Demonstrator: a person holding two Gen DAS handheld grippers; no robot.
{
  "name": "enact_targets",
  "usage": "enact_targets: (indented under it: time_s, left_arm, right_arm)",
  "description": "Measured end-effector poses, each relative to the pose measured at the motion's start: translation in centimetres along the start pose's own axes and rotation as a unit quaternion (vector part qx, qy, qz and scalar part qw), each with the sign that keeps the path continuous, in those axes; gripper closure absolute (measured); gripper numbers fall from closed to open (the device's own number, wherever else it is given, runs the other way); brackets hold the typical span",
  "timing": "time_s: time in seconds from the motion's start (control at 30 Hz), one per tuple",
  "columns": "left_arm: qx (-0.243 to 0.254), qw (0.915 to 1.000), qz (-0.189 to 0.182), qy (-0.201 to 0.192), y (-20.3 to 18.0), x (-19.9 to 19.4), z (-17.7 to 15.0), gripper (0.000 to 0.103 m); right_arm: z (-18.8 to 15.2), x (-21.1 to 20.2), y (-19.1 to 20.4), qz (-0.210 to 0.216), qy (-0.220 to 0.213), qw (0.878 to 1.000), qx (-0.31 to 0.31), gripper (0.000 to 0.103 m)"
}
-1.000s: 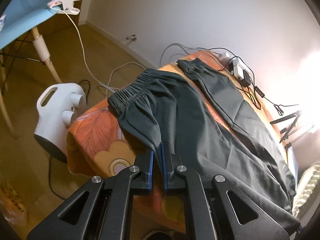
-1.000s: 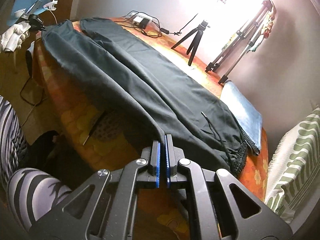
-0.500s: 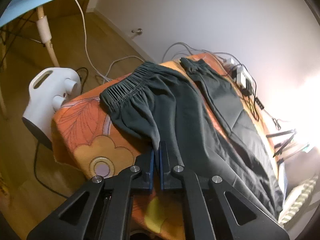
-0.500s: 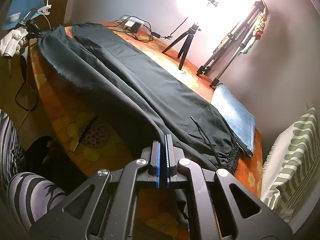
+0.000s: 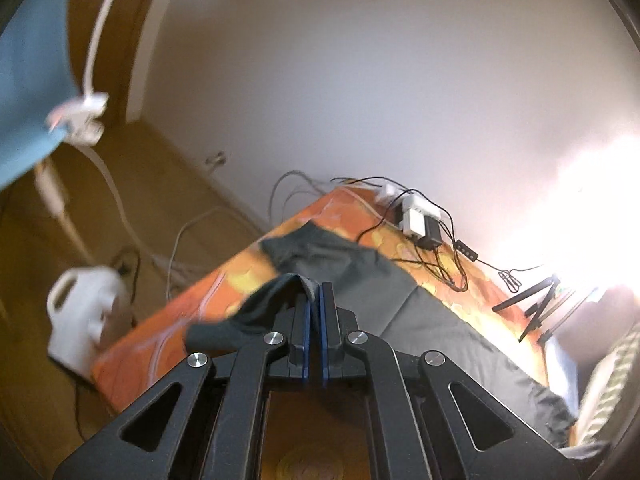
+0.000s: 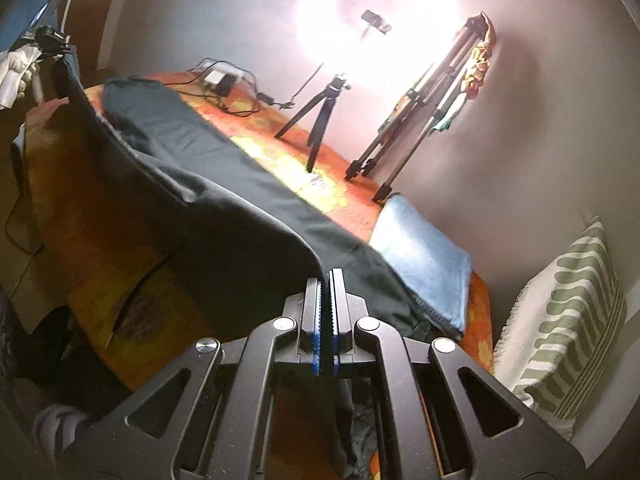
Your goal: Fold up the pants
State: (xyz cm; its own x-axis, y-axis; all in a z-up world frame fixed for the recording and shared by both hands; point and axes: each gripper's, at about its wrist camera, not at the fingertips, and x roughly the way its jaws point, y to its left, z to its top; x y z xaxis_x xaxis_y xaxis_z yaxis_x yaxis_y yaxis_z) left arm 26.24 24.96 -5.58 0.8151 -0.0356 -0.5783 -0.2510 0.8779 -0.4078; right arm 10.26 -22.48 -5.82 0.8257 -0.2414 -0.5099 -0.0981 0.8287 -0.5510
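Observation:
Dark green pants [image 5: 432,320] lie along an orange flowered table [image 5: 168,328]. My left gripper [image 5: 315,292] is shut on the near edge of the pants at one end and holds it lifted above the table. My right gripper [image 6: 325,280] is shut on the near edge of the pants [image 6: 224,200] at the other end, also lifted. The near leg hangs stretched between both grippers above the far leg. The left gripper shows far off in the right wrist view [image 6: 54,38].
White chargers and black cables [image 5: 420,224] lie at the table's far corner. A small black tripod [image 6: 320,112] stands on the table, and folded blue jeans [image 6: 424,260] lie beside it. A white appliance [image 5: 86,312] sits on the floor. A striped cushion [image 6: 568,340] is at right.
Both grippers rose and moved toward the far side, carrying the near leg up and over the other leg. The left view tilted upward and is blurred by motion.

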Motion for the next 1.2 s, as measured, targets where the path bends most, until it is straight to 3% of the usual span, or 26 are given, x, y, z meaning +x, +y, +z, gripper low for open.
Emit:
enact_targets:
  time_s: [0.17,0.33,0.57,0.83,0.9,1.0,1.1,1.2]
  left_arm:
    - [0.019,0.9998,0.004,0.010,-2.6,3.7,1.8,0.101]
    - [0.058,0.9971,0.020,0.045,-6.0,9.6,3.0,0.101]
    - [0.105,0.9895,0.051,0.085,-9.5,18.1,2.7,0.101]
    - [0.129,0.9823,0.075,0.114,-11.5,24.8,2.6,0.098]
    - [0.130,0.9814,0.075,0.120,-11.7,25.5,2.8,0.095]
    - [0.127,0.9815,0.082,0.117,-11.7,25.4,3.7,0.081]
    - [0.111,0.9862,0.065,0.105,-10.7,23.9,5.6,0.065]
    - [0.094,0.9905,0.052,0.086,-8.6,21.1,7.4,0.061]
  right_arm:
    - [2.2,3.3,-1.9,-0.030,-0.002,0.999,-0.012,0.100]
    - [4.0,8.2,-4.1,-0.059,0.008,0.998,-0.015,0.100]
    - [4.1,18.2,-5.7,-0.059,0.067,0.996,-0.005,0.100]
    - [3.6,25.3,-5.5,-0.072,0.112,0.991,-0.026,0.100]
    - [3.5,26.6,-5.2,-0.074,0.123,0.989,-0.032,0.100]
    - [3.2,28.0,-4.7,-0.078,0.145,0.985,-0.042,0.100]
    - [2.8,28.9,-4.7,-0.090,0.161,0.982,-0.048,0.100]
    - [2.6,28.9,-5.2,-0.083,0.171,0.981,-0.037,0.100]
